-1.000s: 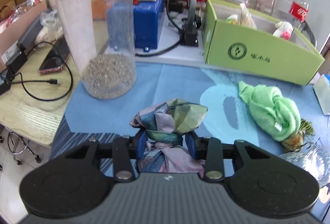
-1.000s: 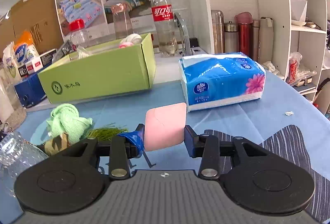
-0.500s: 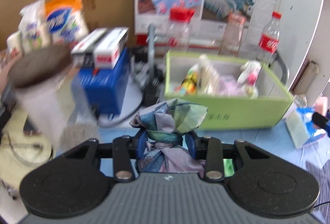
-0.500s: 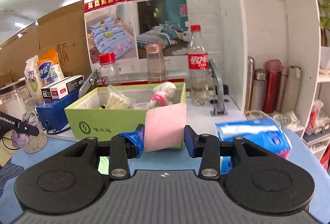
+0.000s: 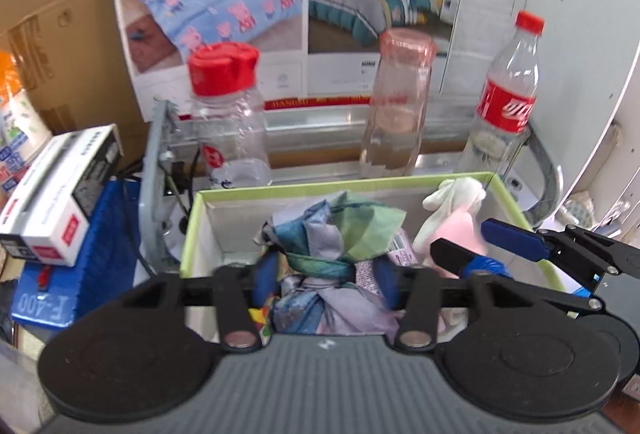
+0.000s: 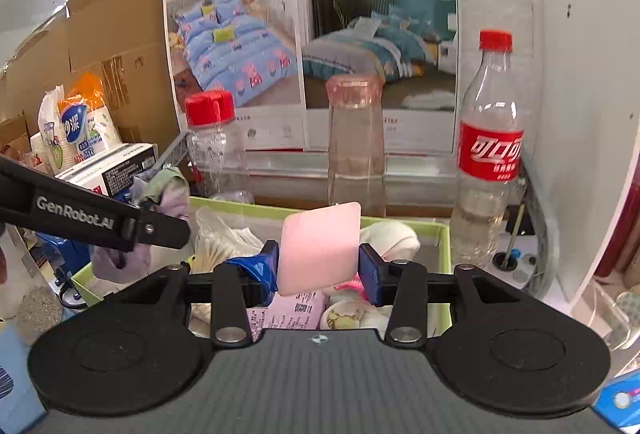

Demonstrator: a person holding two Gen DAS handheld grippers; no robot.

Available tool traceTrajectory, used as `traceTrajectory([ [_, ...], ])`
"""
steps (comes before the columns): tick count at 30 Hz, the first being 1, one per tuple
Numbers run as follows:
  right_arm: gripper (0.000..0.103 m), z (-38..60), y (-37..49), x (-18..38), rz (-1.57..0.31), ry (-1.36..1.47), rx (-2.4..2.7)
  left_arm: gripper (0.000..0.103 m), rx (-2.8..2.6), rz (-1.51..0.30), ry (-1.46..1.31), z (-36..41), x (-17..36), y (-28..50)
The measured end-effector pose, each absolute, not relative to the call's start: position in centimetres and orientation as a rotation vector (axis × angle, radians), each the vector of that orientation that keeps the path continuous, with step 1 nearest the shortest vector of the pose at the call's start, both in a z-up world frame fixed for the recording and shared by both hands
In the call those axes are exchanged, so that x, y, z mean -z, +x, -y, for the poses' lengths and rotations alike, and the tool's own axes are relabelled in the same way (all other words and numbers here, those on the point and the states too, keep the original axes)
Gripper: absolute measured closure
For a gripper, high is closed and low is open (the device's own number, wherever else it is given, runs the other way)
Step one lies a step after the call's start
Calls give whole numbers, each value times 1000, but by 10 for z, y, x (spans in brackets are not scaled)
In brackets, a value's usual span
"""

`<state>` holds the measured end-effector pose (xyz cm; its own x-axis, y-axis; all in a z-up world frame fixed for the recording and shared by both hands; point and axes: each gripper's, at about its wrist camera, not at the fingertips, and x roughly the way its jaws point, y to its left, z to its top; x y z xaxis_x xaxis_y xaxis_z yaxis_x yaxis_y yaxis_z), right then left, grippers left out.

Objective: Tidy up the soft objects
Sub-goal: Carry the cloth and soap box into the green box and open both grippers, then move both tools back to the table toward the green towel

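My left gripper point(image 5: 326, 270) is shut on a crumpled multicoloured cloth point(image 5: 336, 230) and holds it over the open green box point(image 5: 192, 230). My right gripper point(image 6: 318, 268) is shut on a pink sponge point(image 6: 320, 246) and holds it above the same green box point(image 6: 444, 246). The right gripper also shows at the right of the left wrist view point(image 5: 472, 240), with the sponge point(image 5: 456, 230) between its fingers. The left gripper and its cloth point(image 6: 168, 194) show at the left of the right wrist view. Inside the box lie a white plush toy point(image 6: 390, 236) and several soft packets.
Behind the box stand a red-capped jar point(image 5: 226, 114), a pink-topped glass bottle point(image 5: 398, 102) and a cola bottle point(image 5: 504, 102). A blue device point(image 5: 60, 274) with a white carton point(image 5: 56, 194) on it sits to the left. A white shelf wall point(image 6: 580, 94) rises at the right.
Both grippers rose from the blue mat and moved forward to the green box, each still holding its object. They now hover over the box close together.
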<state>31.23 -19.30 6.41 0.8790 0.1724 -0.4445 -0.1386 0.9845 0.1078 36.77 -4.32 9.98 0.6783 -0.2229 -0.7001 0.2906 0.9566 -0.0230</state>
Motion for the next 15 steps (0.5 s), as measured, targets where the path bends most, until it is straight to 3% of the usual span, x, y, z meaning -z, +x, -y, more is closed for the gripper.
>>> traceTrajectory([
  [15,62,198,273,-82,-357,137,-112,33,255,-705,84,16,-110,326],
])
